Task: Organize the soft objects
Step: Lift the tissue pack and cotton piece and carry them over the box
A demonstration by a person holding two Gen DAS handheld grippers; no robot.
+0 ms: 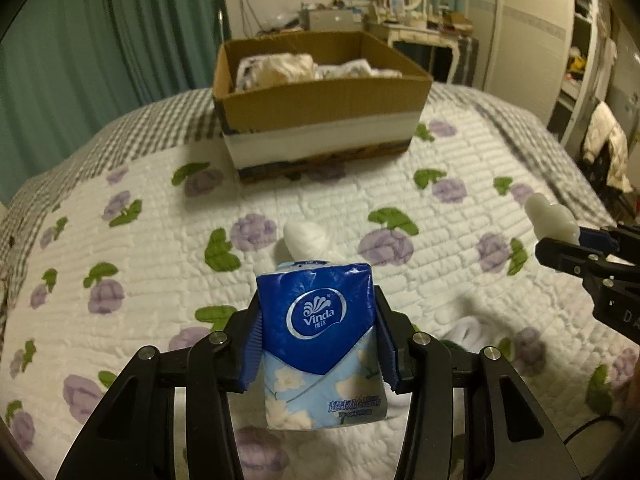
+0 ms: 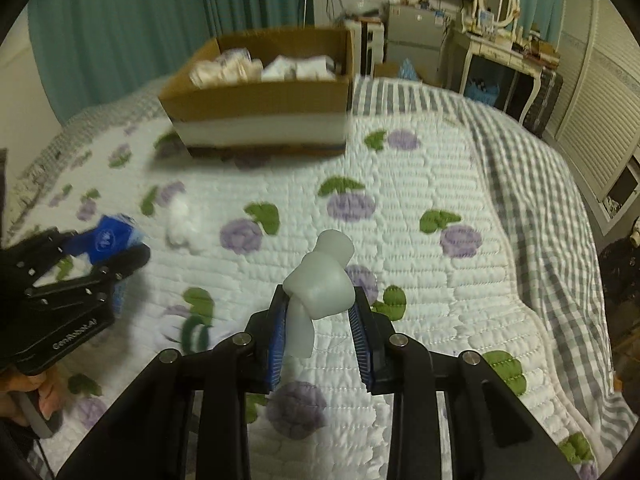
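My left gripper (image 1: pixel 318 332) is shut on a blue Vinda tissue pack (image 1: pixel 320 336) and holds it above the quilt; it also shows in the right wrist view (image 2: pixel 106 240). My right gripper (image 2: pixel 320 320) is shut on a pale white soft toy (image 2: pixel 320 284), which also shows at the right in the left wrist view (image 1: pixel 550 216). A white cotton wad (image 1: pixel 306 238) lies on the quilt just beyond the tissue pack. A cardboard box (image 1: pixel 320 100) holding several soft items stands at the far side of the bed.
The bed has a white quilt (image 2: pixel 420 220) with purple flowers and a grey checked border. Teal curtains (image 1: pixel 100 40) hang behind on the left. A dresser with a mirror (image 2: pixel 500 8) and cabinets stand beyond the bed. A small white item (image 1: pixel 466 330) lies near my left gripper.
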